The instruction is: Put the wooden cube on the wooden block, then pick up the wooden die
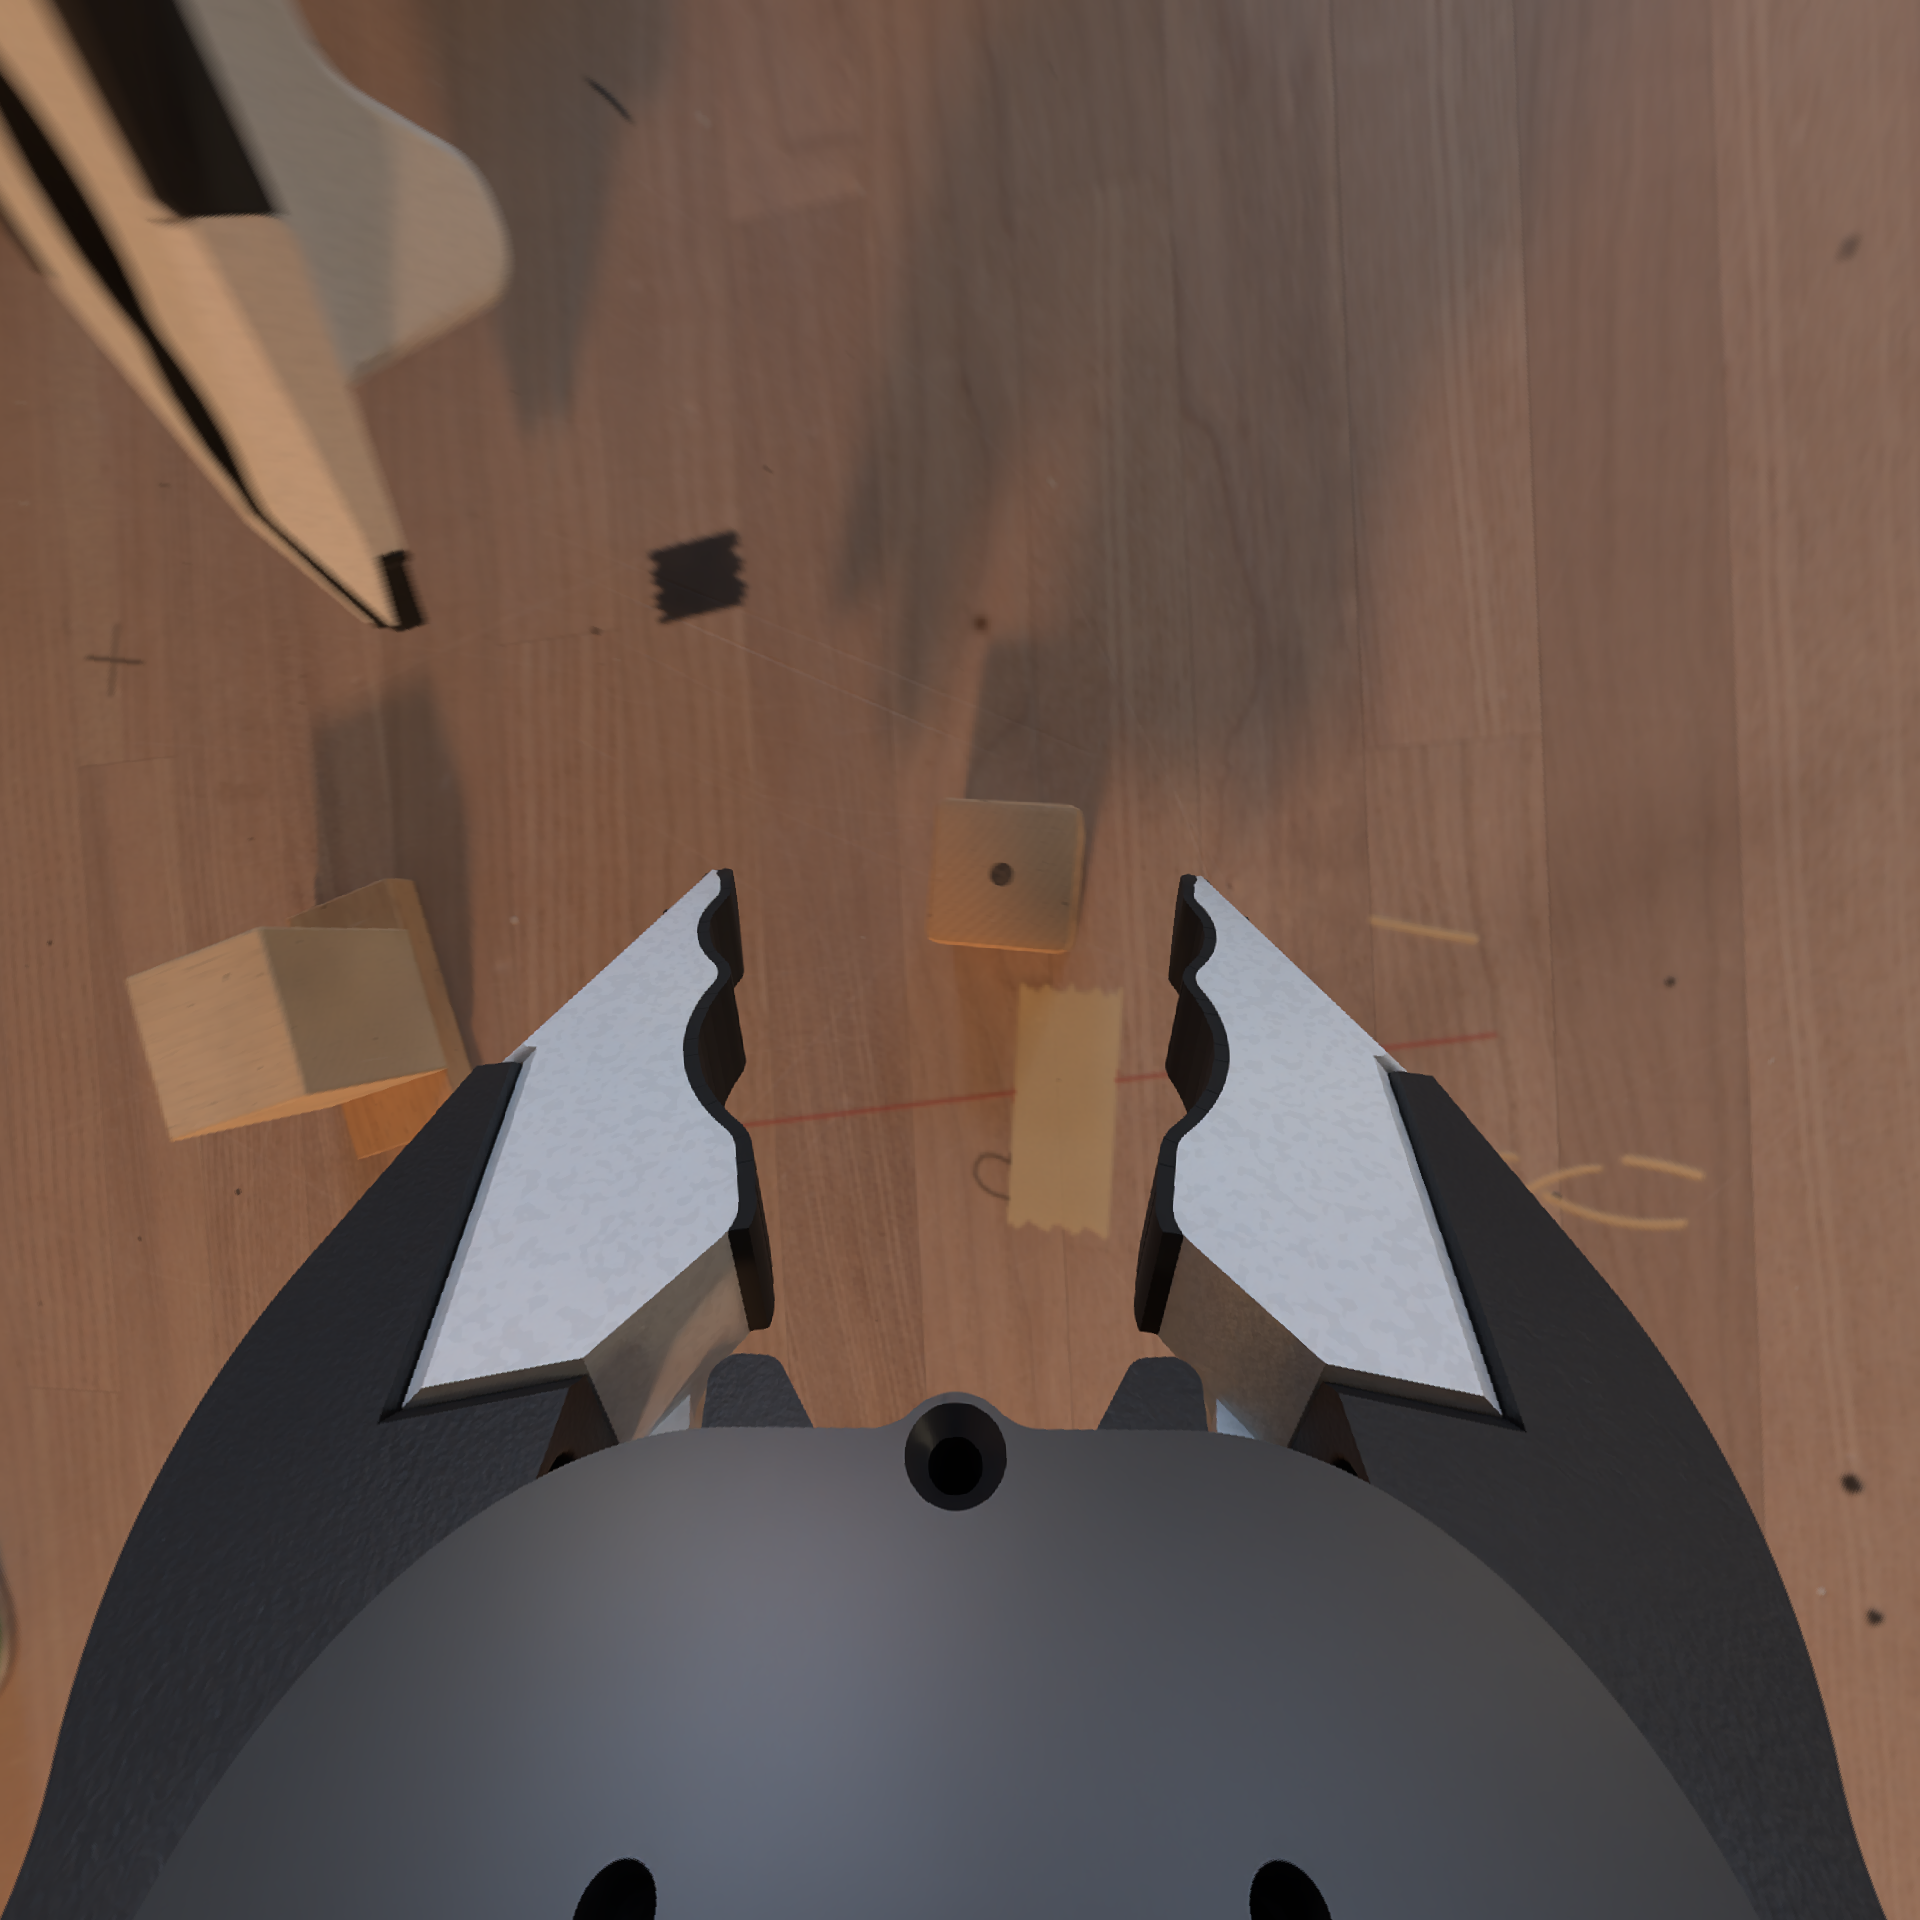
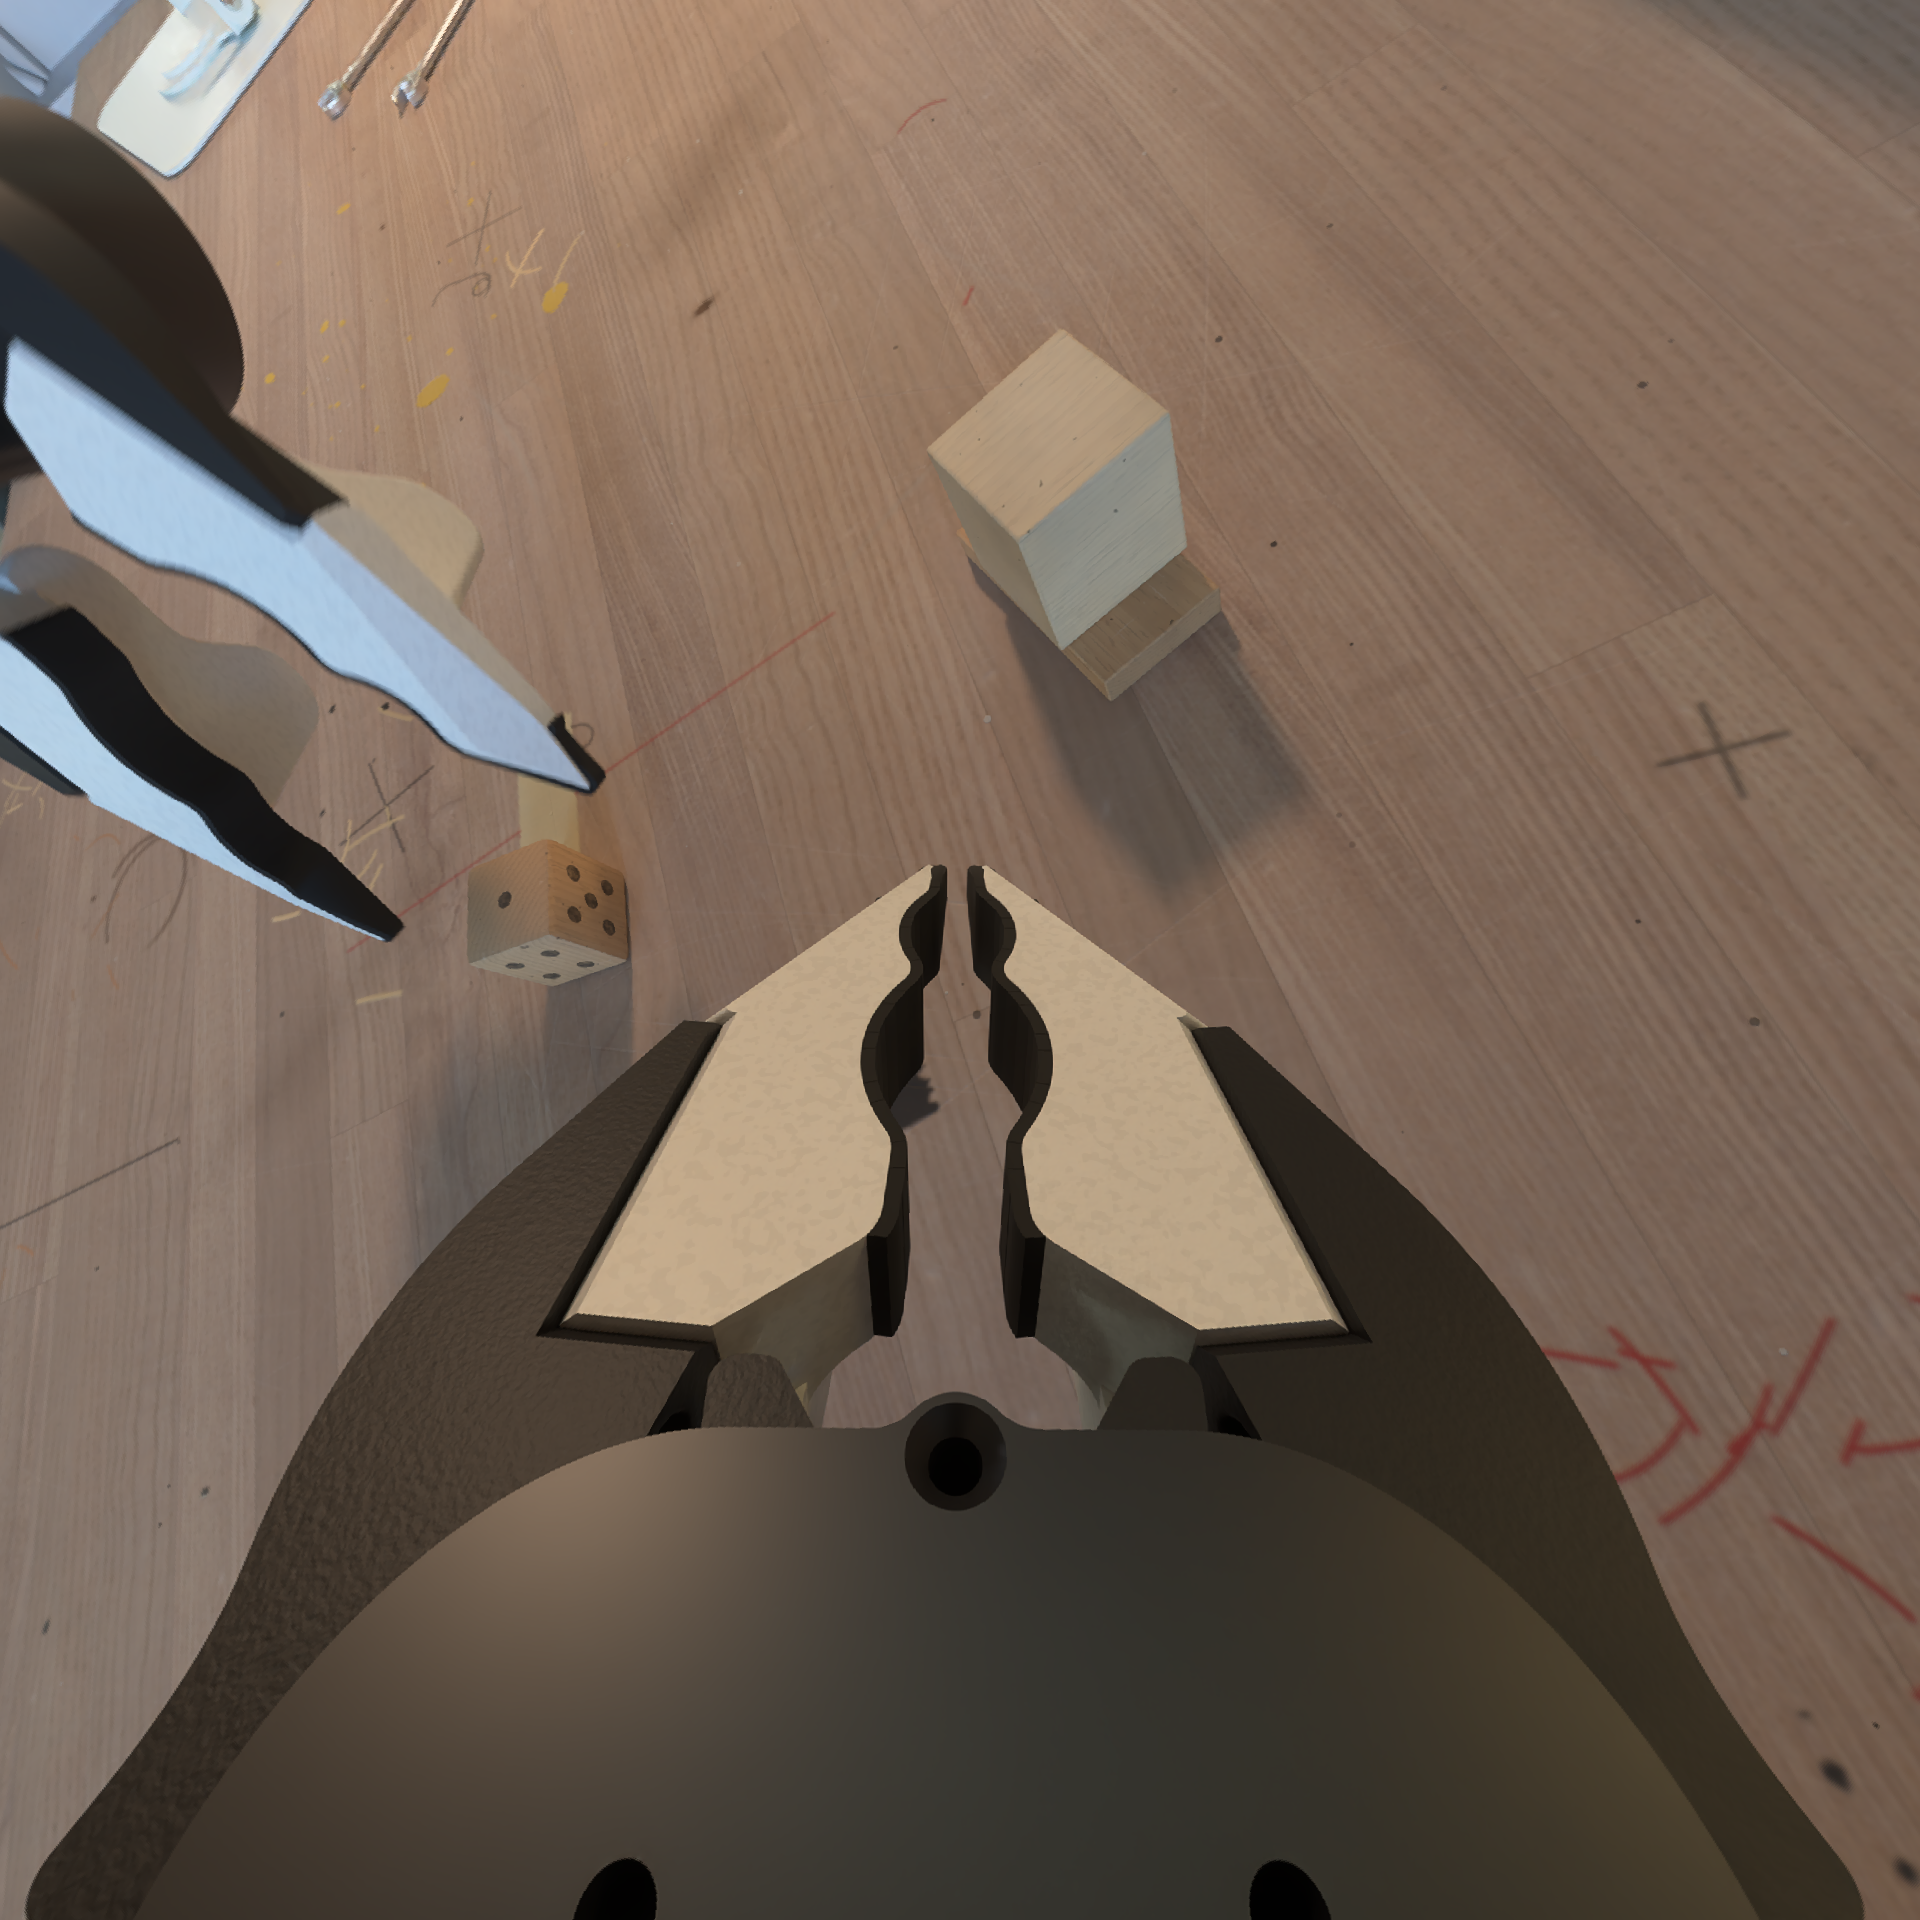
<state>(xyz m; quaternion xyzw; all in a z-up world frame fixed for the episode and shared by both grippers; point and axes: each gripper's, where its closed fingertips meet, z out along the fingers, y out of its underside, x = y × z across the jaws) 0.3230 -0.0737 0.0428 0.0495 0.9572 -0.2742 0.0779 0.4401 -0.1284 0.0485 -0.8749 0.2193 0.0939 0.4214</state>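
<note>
Cube [image 1: 275,1023] sits on the block [image 1: 400,1122] at left. Rightward, the left gripper [image 1: 956,883] hangs spread wide above the die [image 1: 1003,876], empty. Small, rigid, probably light, the die should pinch best across flat opposite faces. Farthest right, the right gripper [image 2: 957,875] is nearly closed, empty.

Both looking steeply down along own fingers onto the wooden tabletop [image 1: 1455,520], from close above. Shared by both: wooden die [image 1: 1004,875] ahead of the left fingertips, left of the right fingertips [image 2: 545,914]; cube-on-block stack [image 2: 1070,499]; each other's gripper.
</note>
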